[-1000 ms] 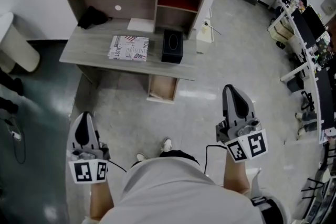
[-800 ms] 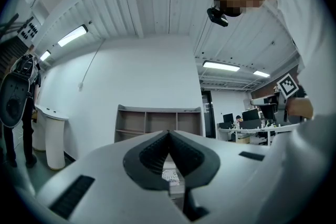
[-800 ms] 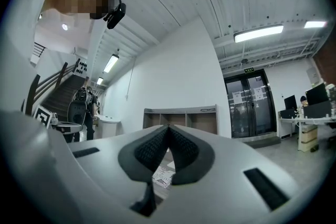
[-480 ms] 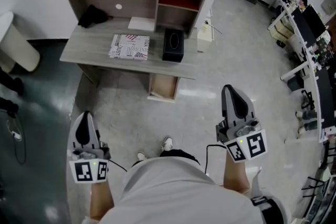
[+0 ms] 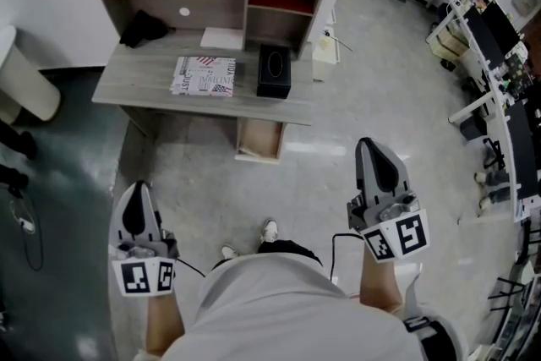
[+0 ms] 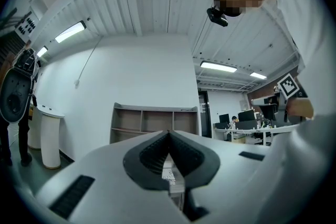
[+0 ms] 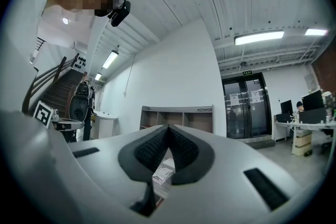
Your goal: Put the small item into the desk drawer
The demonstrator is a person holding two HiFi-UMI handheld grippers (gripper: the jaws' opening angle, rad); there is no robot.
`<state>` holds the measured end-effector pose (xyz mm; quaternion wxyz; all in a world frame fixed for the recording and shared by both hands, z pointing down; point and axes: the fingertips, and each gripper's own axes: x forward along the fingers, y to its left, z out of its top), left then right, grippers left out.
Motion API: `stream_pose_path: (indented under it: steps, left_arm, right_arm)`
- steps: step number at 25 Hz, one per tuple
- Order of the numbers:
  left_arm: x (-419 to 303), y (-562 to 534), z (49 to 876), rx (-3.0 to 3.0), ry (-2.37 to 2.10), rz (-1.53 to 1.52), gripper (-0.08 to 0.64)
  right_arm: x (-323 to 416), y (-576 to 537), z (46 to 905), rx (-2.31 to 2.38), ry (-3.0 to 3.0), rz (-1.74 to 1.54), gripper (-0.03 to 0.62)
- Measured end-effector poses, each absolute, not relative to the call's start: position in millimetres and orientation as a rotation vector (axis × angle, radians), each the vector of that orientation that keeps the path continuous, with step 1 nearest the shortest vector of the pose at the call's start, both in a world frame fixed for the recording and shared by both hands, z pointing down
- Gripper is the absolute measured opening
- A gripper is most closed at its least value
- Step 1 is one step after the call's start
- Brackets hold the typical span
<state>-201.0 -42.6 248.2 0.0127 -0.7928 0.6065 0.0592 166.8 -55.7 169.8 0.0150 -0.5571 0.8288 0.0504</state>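
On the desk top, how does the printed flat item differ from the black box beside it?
The printed flat item is white with red and black print; the black box is plain dark. The printed flat item lies low and wide; the black box stands taller and narrower. The black box sits to its right, closer to the open drawer. Both rest on the desk, apart from each other.

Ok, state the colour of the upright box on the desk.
Box: black; clearest in head view.
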Motion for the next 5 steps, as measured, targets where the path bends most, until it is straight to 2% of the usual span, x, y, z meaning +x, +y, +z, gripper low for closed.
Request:
stream_pose_path:
  steps: [5]
  left_arm:
    - [-203.7, -41.3, 251.5, -2.471, 1.896, 0.188, 0.018]
  right_arm:
    - [161.7, -53.2, 172.1, -1.748, 2.592, 0.183, 0.023]
